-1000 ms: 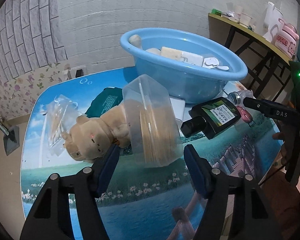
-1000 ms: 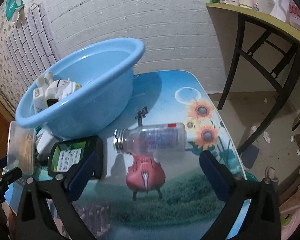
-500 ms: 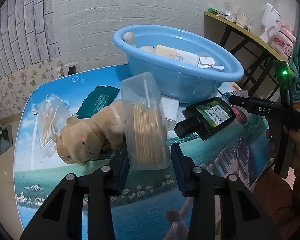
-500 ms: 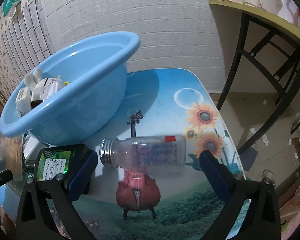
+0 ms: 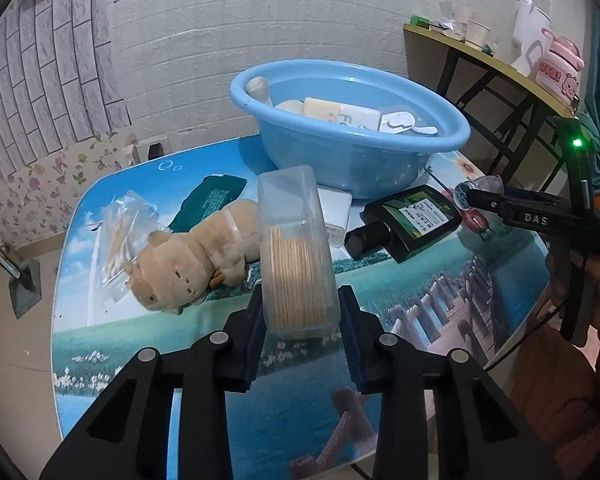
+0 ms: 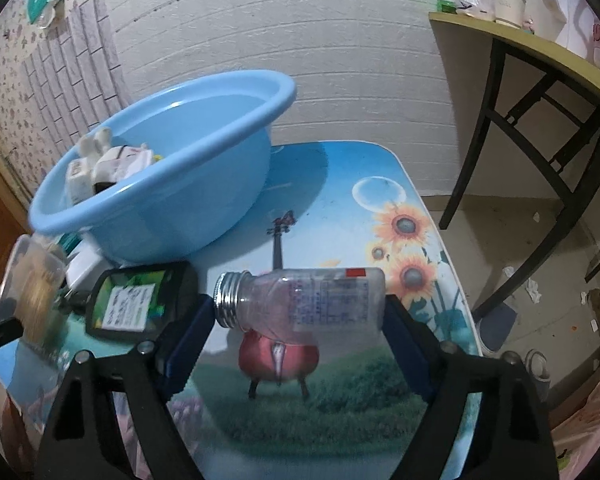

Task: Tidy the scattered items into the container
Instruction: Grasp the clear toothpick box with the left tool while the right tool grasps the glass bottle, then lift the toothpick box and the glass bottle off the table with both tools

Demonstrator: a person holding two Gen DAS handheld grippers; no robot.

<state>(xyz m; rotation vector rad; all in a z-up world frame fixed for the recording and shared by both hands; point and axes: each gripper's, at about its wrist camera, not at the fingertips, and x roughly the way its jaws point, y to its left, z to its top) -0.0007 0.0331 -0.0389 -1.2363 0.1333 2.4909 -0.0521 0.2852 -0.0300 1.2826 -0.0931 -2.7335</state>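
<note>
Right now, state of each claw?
Left claw: shut on the clear plastic box of toothpicks.
Right claw: closing around the clear plastic bottle with metal cap; grip not yet confirmed.

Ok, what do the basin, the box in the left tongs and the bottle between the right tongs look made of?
Basin: glossy light-blue plastic, going by its smooth moulded rim. Box: clear, slightly frosted plastic; thin wooden-looking sticks show through. Bottle: see-through with a ribbed silver cap that looks metal; whether glass or clear plastic, I can't tell.
</note>
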